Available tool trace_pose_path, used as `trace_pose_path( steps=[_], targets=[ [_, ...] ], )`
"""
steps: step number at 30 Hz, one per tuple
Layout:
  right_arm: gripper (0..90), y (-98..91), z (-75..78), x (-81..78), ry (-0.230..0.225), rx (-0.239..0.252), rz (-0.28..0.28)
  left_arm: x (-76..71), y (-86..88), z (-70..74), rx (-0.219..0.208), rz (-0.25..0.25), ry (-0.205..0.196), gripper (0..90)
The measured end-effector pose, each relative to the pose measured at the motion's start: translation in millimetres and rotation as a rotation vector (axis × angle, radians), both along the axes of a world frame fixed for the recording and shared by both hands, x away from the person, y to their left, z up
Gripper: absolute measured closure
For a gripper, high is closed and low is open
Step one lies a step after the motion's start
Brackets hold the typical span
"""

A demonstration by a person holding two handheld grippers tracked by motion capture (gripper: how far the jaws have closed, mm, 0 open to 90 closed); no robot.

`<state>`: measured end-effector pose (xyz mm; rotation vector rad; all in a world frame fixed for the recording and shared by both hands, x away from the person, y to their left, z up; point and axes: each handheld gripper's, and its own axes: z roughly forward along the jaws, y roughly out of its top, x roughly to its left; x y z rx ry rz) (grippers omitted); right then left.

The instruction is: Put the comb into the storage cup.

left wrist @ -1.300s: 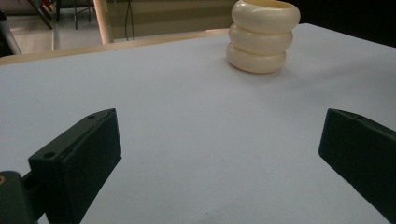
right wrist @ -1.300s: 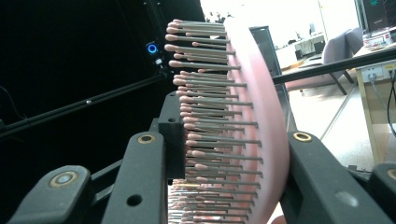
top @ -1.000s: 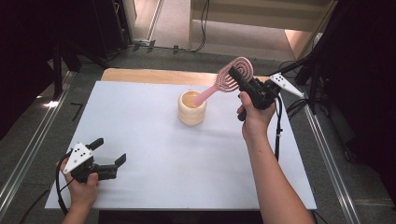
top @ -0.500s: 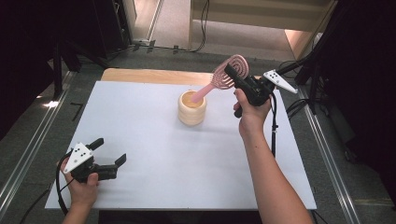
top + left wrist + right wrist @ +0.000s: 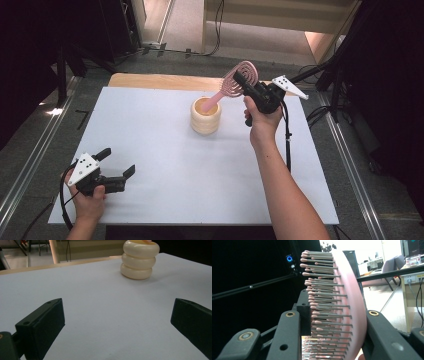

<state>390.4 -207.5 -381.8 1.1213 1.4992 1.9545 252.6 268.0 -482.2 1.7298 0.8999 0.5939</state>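
A pink hairbrush (image 5: 239, 80) hangs tilted over the table's far middle, its handle tip dipping into a cream ribbed cup (image 5: 205, 116). My right gripper (image 5: 246, 88) is shut on the brush head; in the right gripper view the pink brush (image 5: 337, 305) sits clamped between the two black jaws, bristles facing left. My left gripper (image 5: 119, 167) rests near the table's front left corner, held in a hand, jaws wide open with nothing between them. The left gripper view looks across the white table at the cup (image 5: 139, 260) far ahead.
The white table top (image 5: 165, 150) has a wooden strip (image 5: 150, 80) along its far edge. Metal rails (image 5: 30, 150) run along both sides, with cables and stands on the floor behind.
The right gripper has carried the brush left and slightly down, bringing its handle tip into the cup. The left gripper has stayed put.
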Motion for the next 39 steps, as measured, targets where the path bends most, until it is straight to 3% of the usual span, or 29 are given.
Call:
trace_pose_path(
  steps=[13, 26, 39],
  targets=[
    [62.8, 11.3, -9.6, 7.1, 0.018, -0.045, 0.003, -0.6, 0.2, 0.3, 0.006, -0.001, -0.002, 0.0],
    [62.8, 25.4, -21.6, 13.1, 0.041, -0.124, 0.01, -0.5, 0.5, 0.3, 0.002, -0.004, -0.002, 0.0],
    [62.8, 31.2, -32.4, 17.8, 0.079, -0.16, 0.013, -0.6, 1.0, 0.4, 0.002, -0.004, 0.001, 0.0]
  ],
)
